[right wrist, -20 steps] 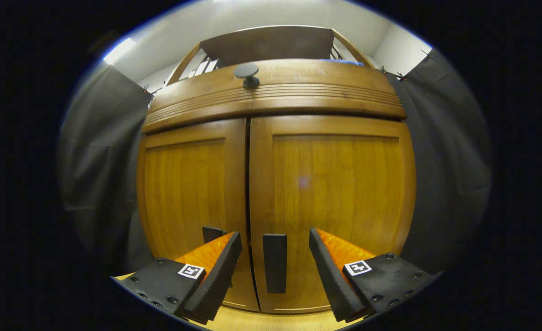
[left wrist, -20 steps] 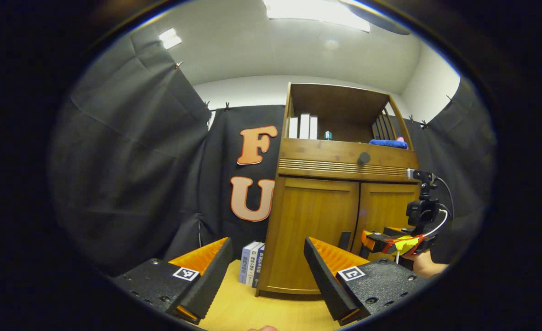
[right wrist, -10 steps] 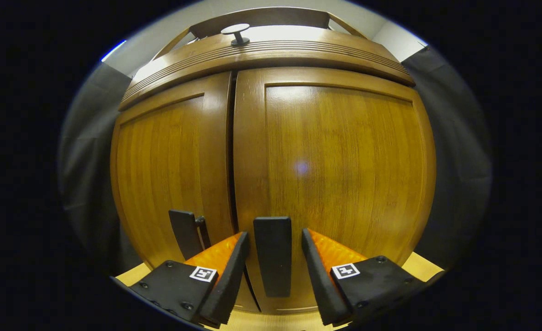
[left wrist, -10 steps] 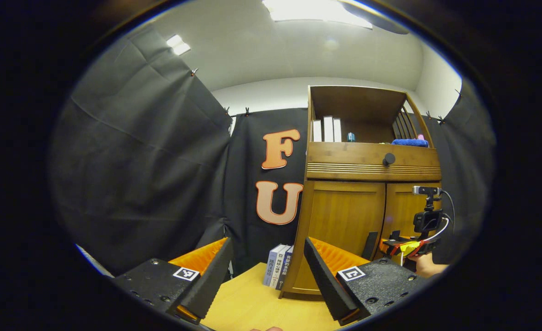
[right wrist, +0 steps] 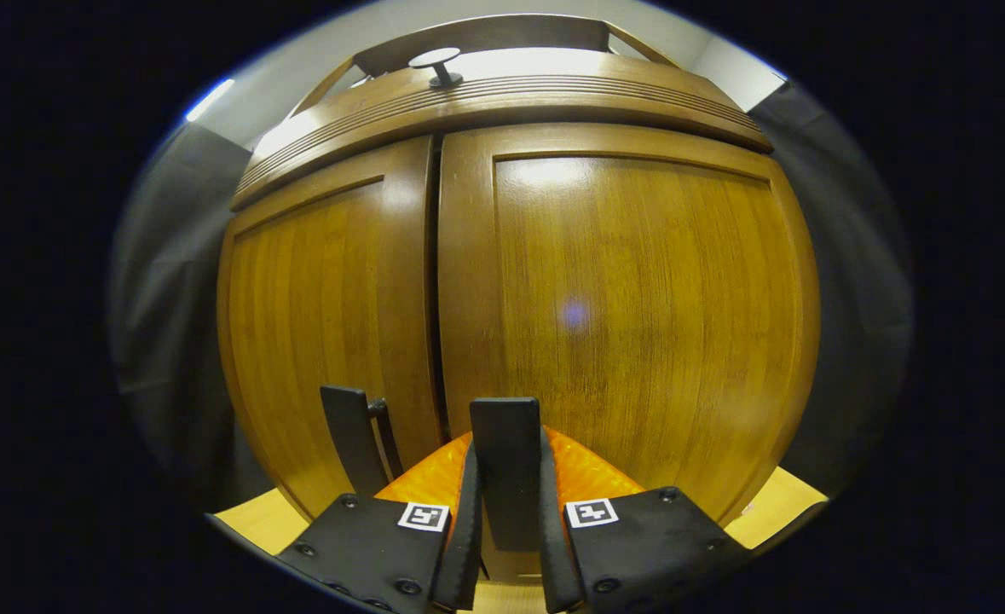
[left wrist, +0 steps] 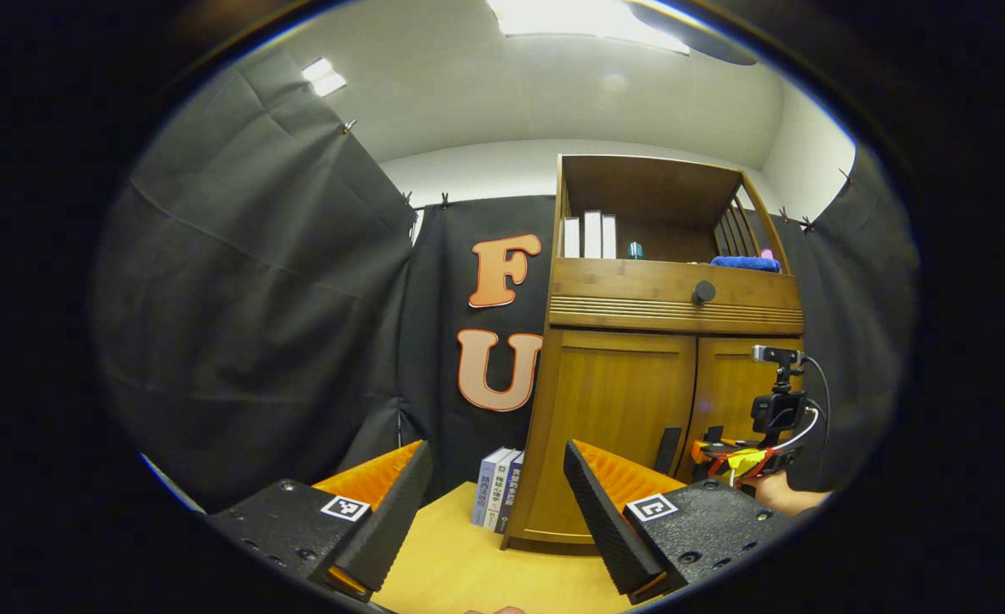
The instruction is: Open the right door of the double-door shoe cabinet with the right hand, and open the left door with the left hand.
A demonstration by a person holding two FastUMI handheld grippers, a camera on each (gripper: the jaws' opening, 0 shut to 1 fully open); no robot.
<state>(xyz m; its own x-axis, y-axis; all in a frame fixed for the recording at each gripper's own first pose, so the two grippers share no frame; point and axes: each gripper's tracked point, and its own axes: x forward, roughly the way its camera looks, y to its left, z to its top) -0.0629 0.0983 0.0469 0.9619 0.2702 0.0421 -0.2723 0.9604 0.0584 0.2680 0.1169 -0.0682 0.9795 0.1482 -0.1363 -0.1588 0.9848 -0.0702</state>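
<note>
Black foam pads of the right tongs [right wrist: 506, 546] now press both faces of the right door handle [right wrist: 506, 469]; half a second ago the fingers stood apart on either side of it. The closing stroke is complete, so the grasp phase of the right door [right wrist: 630, 315] appears finished and the pull can begin. Both doors remain flush with the cabinet front, with the centre seam narrow and even.

The left tongs [left wrist: 498, 512] are spread wide and hold nothing. They hang back over the wooden counter [left wrist: 468, 571], well apart from the shoe cabinet [left wrist: 664, 341]. The left door [left wrist: 617, 418] and its handle [left wrist: 666, 450] are untouched.

Clearances:
- The left door handle [right wrist: 353, 435] sits just beside the right tongs. The right door should swing away from it, so the pull ought not to foul.
- In the left gripper view, the right tongs [left wrist: 736, 456] and the hand holding them [left wrist: 779, 493] occupy the space before the right door.
- Books [left wrist: 498, 499] stand on the counter against the cabinet's left side, outside the likely sweep of the left door.
- Open counter lies between the left tongs and the cabinet.
</note>
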